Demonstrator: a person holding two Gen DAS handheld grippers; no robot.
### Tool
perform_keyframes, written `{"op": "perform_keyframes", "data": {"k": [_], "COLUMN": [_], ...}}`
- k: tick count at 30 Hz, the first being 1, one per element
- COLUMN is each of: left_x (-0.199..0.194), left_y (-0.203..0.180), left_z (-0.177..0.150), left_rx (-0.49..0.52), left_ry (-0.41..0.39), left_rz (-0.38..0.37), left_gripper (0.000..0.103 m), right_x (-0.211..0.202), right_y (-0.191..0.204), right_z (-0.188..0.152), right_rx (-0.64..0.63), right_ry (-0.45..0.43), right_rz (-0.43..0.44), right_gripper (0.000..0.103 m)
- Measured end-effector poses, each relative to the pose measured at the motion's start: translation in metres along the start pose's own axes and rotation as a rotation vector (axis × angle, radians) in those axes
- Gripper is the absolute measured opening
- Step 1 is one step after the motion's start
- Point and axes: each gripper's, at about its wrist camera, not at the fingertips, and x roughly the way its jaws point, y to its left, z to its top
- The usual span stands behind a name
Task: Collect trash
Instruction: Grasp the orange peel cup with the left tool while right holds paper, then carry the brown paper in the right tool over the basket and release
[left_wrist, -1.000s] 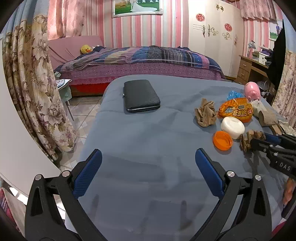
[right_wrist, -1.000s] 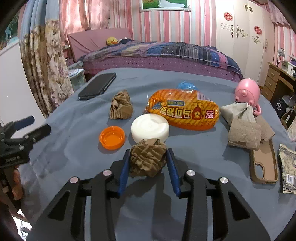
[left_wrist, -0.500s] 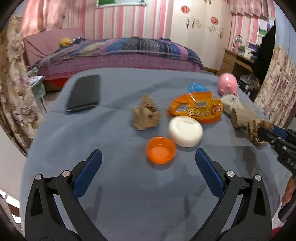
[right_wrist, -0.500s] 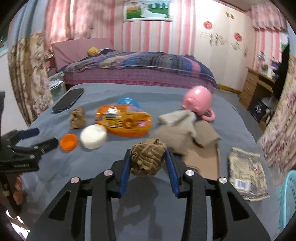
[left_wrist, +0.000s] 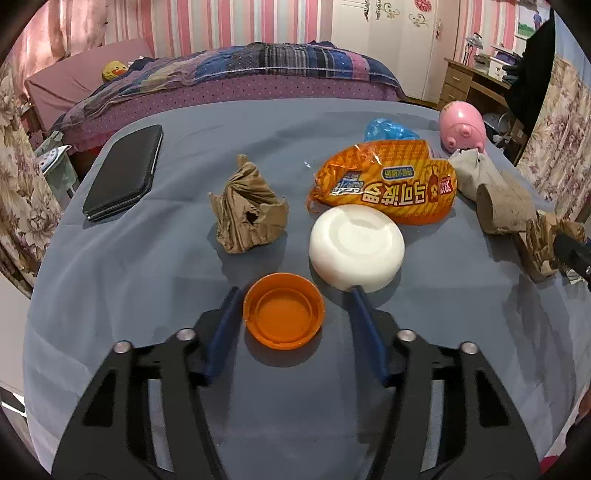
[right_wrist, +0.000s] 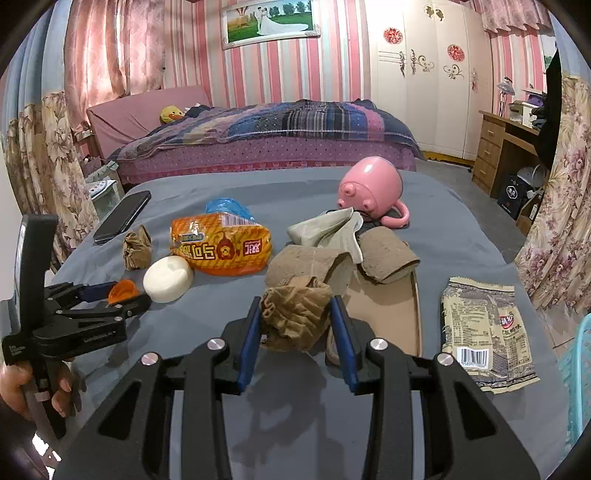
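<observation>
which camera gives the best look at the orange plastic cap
The left wrist view: the round orange plastic cap sits large, open side up. The right wrist view shows only a small sliver behind the left gripper.

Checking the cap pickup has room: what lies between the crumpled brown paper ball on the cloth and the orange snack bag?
Bare grey cloth separates the brown paper ball from the orange snack bag, clearest in the left wrist view.
</observation>
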Motion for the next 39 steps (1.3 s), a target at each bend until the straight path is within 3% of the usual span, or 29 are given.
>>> {"op": "perform_keyframes", "data": {"k": [4, 12, 18, 22, 24, 27, 37, 39], "left_x": [-0.001, -0.019, -0.034, -0.037, -0.041, -0.047, -0.047, -0.048], "left_y": [0.001, 0.0, 0.002, 0.005, 0.006, 0.006, 0.008, 0.007], "left_z": [0.0, -0.012, -0.02, -0.028, -0.03, -0.033, -0.033, -0.033], "left_rx": [-0.005, -0.017, -0.034, -0.036, -0.037, -0.04, -0.039, -0.036], "left_ry": [-0.002, -0.028, -0.074, -0.081, -0.098, -0.119, -0.127, -0.129], "left_rz": [-0.002, 0.006, 0.029, 0.048, 0.055, 0.065, 0.067, 0.072], "left_gripper": [0.039, 0.039, 0.039, 0.039, 0.039, 0.039, 0.039, 0.039], "right_x": [-0.002, -0.009, -0.012, -0.01, -0.003, 0.001, 0.024, 0.027], "right_y": [-0.006, -0.013, -0.015, -0.021, -0.024, -0.024, -0.004, 0.0], "right_z": [-0.003, -0.009, -0.012, -0.014, -0.018, -0.02, -0.018, -0.019], "right_rx": [0.022, 0.031, 0.03, 0.036, 0.04, 0.035, 0.005, -0.003], "right_ry": [0.004, 0.0, 0.01, 0.029, 0.059, 0.059, 0.081, 0.087], "right_rz": [0.001, -0.011, 0.004, 0.002, 0.01, 0.013, 0.06, 0.08], "right_gripper": [0.034, 0.026, 0.025, 0.028, 0.042, 0.054, 0.057, 0.048]}}
